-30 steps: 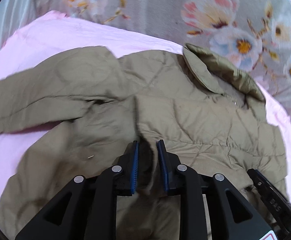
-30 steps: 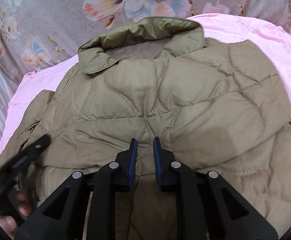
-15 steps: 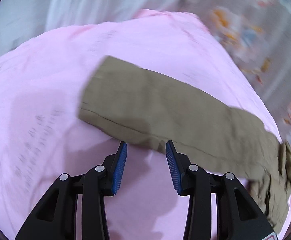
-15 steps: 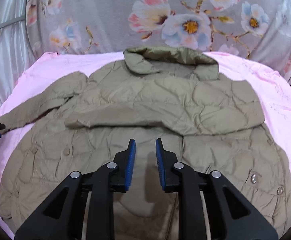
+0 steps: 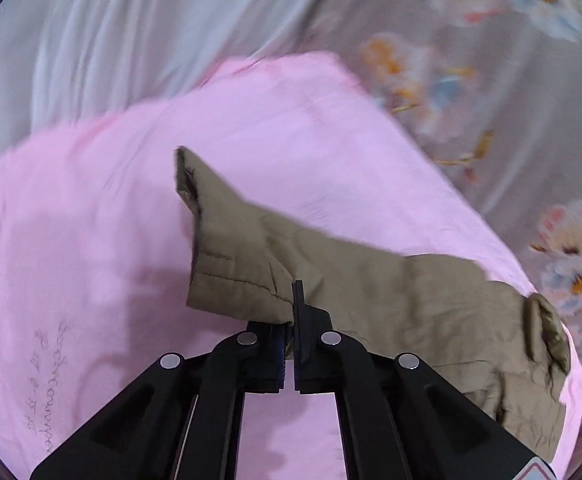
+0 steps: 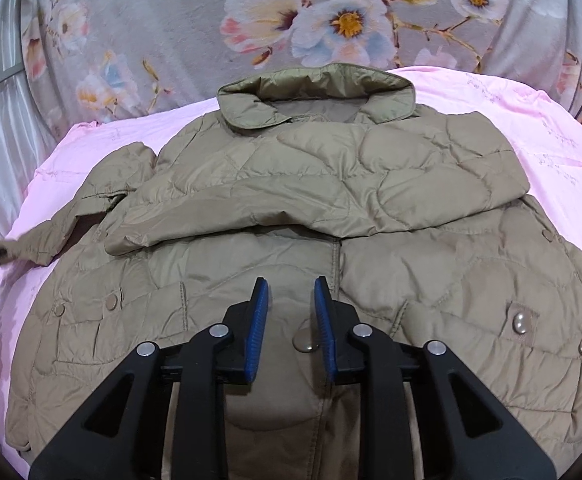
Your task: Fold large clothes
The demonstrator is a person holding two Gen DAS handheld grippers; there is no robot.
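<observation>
In the left wrist view, the left gripper [image 5: 289,320] is pinching the near edge of the khaki sleeve [image 5: 291,264] close to its cuff [image 5: 189,188], jaws pressed together on the fabric, and the sleeve is stretching out sideways from the jacket body over the pink sheet [image 5: 91,240]. To do this fold well, the grip is probably best kept near the cuff while the sleeve is carried flat across the chest, lifting just enough that the padding is not dragging and bunching. In the right wrist view, the quilted jacket [image 6: 331,200] is lying front up across the pink sheet, collar [image 6: 315,92] at the far side, with the other sleeve seemingly already laid across the chest; the right gripper [image 6: 291,320] is hovering above the lower front near a snap button [image 6: 305,342], jaws spread and holding nothing, and it could be pressing the body down while the sleeve is coming over. The surface looks like a soft bed, so the jacket may be shifting easily; behind it a grey floral curtain [image 6: 331,20] is hanging, with pale drapes [image 5: 131,40] to the left
</observation>
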